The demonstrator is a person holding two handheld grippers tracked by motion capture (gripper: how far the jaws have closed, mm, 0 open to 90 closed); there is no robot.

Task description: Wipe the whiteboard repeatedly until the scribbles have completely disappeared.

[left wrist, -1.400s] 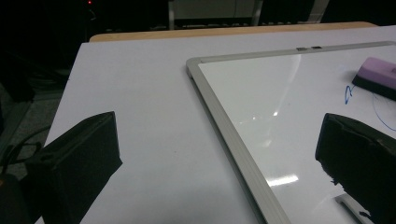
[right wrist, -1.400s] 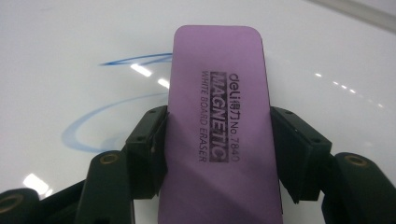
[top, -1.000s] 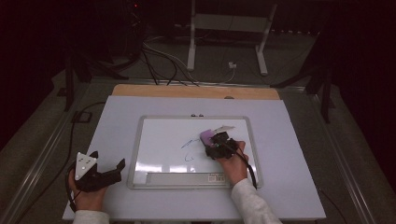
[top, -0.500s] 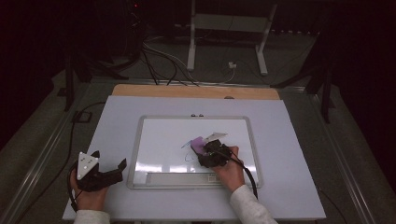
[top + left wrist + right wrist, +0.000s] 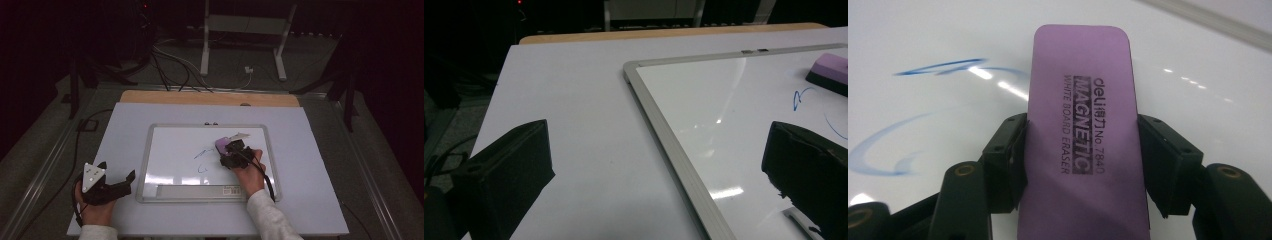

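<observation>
Whiteboard (image 5: 165, 150) lies flat mid surface (image 5: 320, 200), blue marker strokes (image 5: 201, 153) near its centre, nothing blocking them. Your right tool (image 5: 227, 150) is clamped partway on purple eraser (image 5: 1083, 125), jaws pressing both long edges; eraser sits on board just right of strokes. Your left tool (image 5: 117, 175) gapes wide w/ nothing in it, resting on surface left of board frame.
</observation>
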